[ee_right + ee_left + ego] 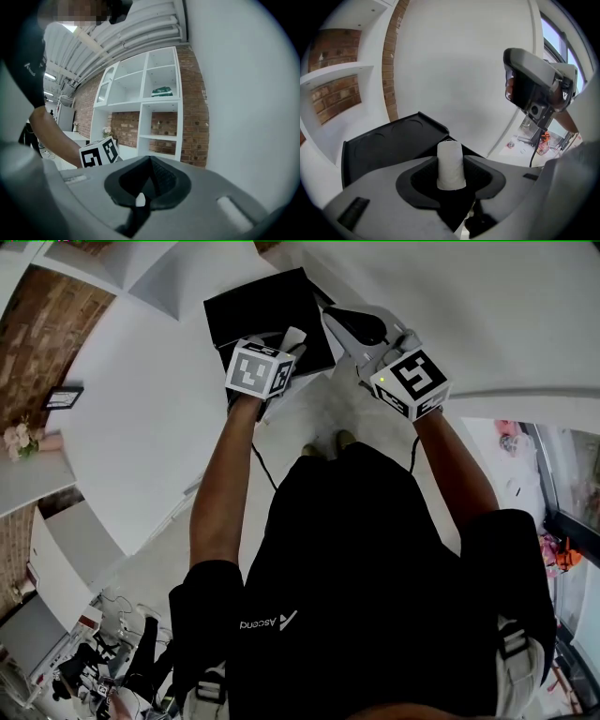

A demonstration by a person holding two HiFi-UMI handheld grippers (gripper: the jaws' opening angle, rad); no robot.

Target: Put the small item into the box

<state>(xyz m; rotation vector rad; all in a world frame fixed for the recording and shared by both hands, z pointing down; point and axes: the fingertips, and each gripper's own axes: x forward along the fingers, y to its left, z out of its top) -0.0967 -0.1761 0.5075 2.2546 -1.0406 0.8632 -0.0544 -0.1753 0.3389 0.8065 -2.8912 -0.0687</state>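
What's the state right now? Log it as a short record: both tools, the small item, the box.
left tool: shut on the white cylinder, which stands upright between its jaws
right tool: jaws together, holding nothing identifiable
white speck: at the base of the right tool's jaw seam; too small to tell what it is
black box: just beyond the left tool's jaws
box open or closed: cannot tell
task status: white cylinder not yet in the black box
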